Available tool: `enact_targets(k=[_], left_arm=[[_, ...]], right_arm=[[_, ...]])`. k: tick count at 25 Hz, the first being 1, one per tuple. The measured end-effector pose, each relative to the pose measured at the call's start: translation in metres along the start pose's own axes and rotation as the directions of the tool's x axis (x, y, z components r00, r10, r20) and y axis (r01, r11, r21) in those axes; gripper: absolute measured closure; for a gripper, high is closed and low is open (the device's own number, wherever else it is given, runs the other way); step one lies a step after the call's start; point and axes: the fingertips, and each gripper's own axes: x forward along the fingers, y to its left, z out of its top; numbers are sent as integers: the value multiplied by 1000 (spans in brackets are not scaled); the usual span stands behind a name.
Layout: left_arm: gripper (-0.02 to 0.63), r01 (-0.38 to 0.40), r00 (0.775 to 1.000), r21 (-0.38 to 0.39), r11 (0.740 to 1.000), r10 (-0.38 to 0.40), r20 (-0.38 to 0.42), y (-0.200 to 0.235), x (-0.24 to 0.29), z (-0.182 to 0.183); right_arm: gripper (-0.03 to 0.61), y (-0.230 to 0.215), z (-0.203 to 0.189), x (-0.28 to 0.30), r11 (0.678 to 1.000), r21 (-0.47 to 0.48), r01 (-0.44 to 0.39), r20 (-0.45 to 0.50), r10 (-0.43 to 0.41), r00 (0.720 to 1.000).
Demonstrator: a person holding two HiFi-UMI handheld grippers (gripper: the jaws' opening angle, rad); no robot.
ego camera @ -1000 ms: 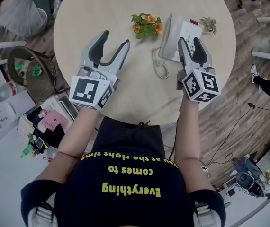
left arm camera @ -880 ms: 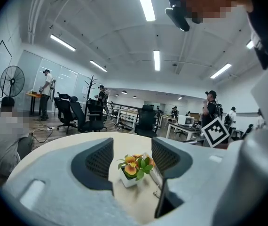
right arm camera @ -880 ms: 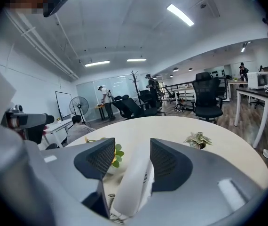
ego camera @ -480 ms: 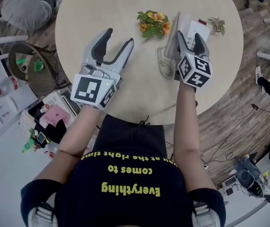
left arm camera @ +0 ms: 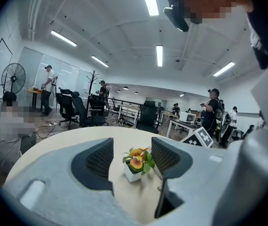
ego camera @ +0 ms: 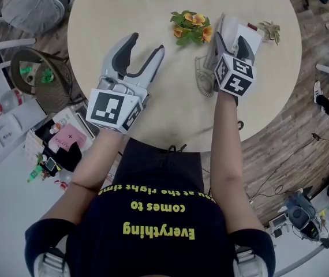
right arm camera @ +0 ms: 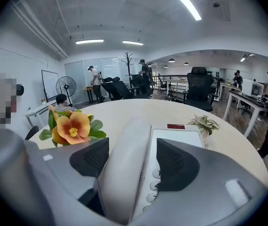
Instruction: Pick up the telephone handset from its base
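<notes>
Pale beige, the round table (ego camera: pixel 124 10) carries a white telephone near its right edge, with the handset (right arm camera: pixel 124 166) lying in its cradle along the left side of the base (right arm camera: pixel 177 136), next to the keypad. The right gripper (right arm camera: pixel 133 149) reaches over the phone with its 2 jaws spread, 1 on each side of the handset: the left pad sits close against the handset's flank, while a narrow gap shows between the right pad and the handset, so nothing is clamped. From the head view the right gripper (ego camera: pixel 232 36) covers much of the phone, and the coiled cord (ego camera: pixel 201 77) trails onto the table below it. The left gripper (ego camera: pixel 145 45) hovers over bare tabletop well to the left, jaws wide apart and holding nothing. A small pot of orange flowers (ego camera: pixel 191 27) stands just left of the phone, and a little green plant (ego camera: pixel 270 30) stands just right of the base.
</notes>
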Motion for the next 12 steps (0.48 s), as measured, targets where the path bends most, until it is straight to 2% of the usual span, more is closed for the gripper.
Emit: enact_targets(k=[12], left_arm=[[359, -24, 1000, -8, 1000, 24, -17, 10, 0, -4]], right_arm=[[270, 4, -3, 18, 999, -32, 42, -35, -43, 998]])
